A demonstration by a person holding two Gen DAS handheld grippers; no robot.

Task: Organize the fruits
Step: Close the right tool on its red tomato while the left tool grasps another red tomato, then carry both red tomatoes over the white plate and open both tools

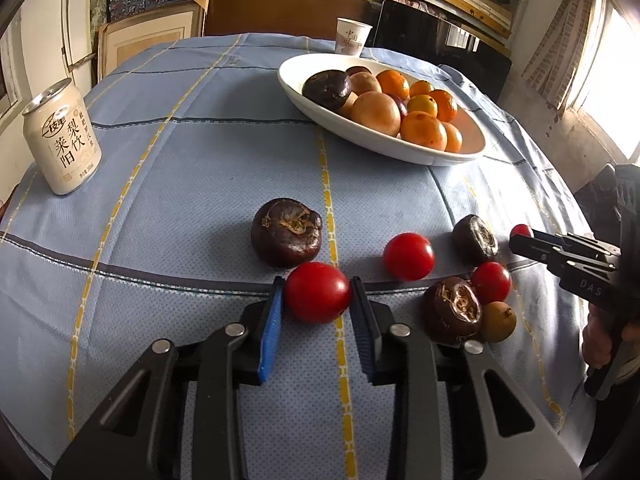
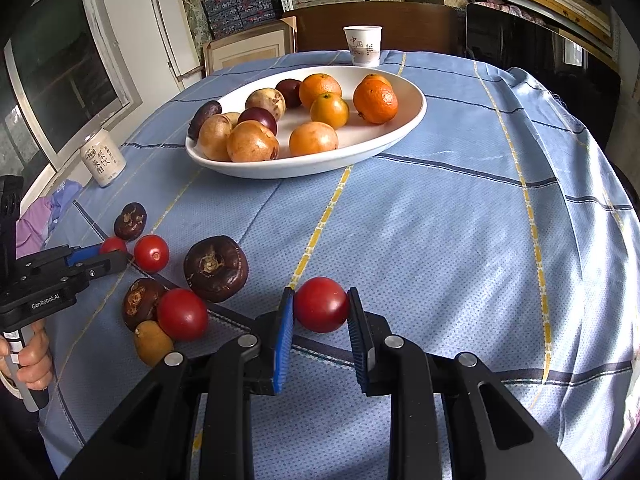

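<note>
We're clamping both grippers: left gripper [image 1: 317,294] fingers on one tomato [image 1: 318,293], right gripper [image 2: 321,306] fingers on another tomato [image 2: 321,304], both low over the bench [image 2: 440,220]. Risk: smooth skins slipping out sideways, or bruising, before reaching the bowl [image 2: 400,132] ahead.

The left hand-held gripper [image 1: 317,294] angles steeply downward, its blue pads [image 1: 271,330] pressed against either side of a red tomato [image 1: 317,292]. The right hand-held gripper [image 2: 321,306] tilts down likewise — jaws clamped on another tomato [image 2: 321,304]. A bare hand [image 2: 34,360] wraps the left handle; fingers [image 1: 596,338] grip the right handle.
</note>
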